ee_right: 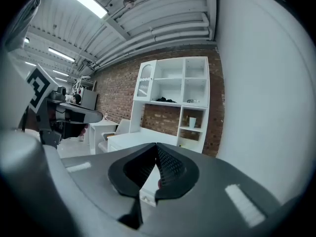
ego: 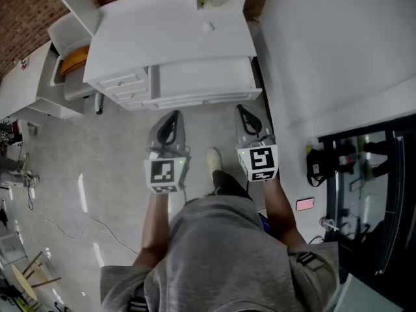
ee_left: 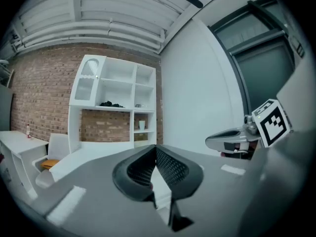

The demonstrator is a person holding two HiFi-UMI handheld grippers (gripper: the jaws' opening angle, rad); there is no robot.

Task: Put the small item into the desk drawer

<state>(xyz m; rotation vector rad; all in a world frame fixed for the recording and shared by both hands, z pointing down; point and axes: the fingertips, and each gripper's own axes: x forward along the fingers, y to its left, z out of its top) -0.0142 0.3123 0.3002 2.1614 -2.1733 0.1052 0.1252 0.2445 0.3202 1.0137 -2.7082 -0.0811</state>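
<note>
Status: task not started, by appearance.
- Left gripper [ego: 173,117]: grey jaws closed tip to tip, nothing held.
- Right gripper [ego: 242,110]: same, jaws together, empty.
- Both held well short of white wooden desk [ego: 149,31].
- Small pale item [ego: 208,26], likely the target: on desk top.
- Wide white drawer [ego: 205,80]: closed.
- Remaining: open drawer, grasp item, place inside.

What surrounds you: brick, white shelving, bare floor

Ahead of you a red-brick wall [ego: 19,25] backs a white open shelf unit [ee_right: 175,90], with a pale cup [ee_right: 192,122] in its right-hand column and a dark heap [ee_right: 167,101] on a shelf to the cup's left, higher up. At your left stands a white chair with an orange seat [ego: 70,62]. Under you lies glossy grey concrete floor [ego: 84,174], where a thin cable [ego: 58,226] trails at left and a flat pink item [ego: 305,204] lies near a black metal-and-glass frame [ego: 370,174].
</note>
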